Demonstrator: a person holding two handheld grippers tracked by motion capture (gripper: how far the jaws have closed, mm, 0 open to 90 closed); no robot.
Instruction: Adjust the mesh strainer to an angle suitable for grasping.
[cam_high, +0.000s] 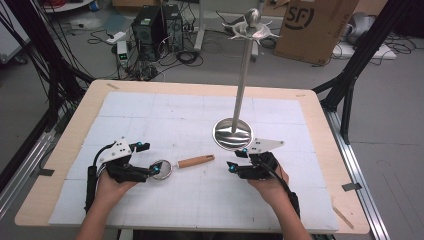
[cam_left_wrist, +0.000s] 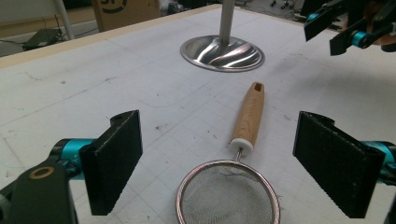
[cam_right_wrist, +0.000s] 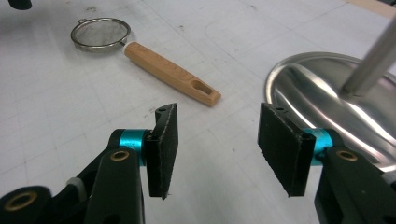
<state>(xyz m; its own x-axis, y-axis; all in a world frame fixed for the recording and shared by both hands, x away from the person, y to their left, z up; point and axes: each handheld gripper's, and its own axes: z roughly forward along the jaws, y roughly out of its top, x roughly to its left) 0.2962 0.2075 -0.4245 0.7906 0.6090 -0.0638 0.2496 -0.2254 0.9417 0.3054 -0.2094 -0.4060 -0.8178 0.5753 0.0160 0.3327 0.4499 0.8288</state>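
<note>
Lettering "SF" shows on the cardboard box (cam_high: 315, 25) far right on the floor; its top is cut off by the frame. Near the table's (cam_high: 60, 150) middle lies the strainer (cam_high: 181, 164), mesh bowl left, wooden handle pointing right. The left gripper (cam_high: 150, 159) stands spread wide around the bowl, pads clear of it. The right gripper (cam_high: 237, 159) is parted and empty, just right of the handle's end, near the steel stand's (cam_high: 233, 133) base. In the left gripper view the bowl's near rim is cropped.
</note>
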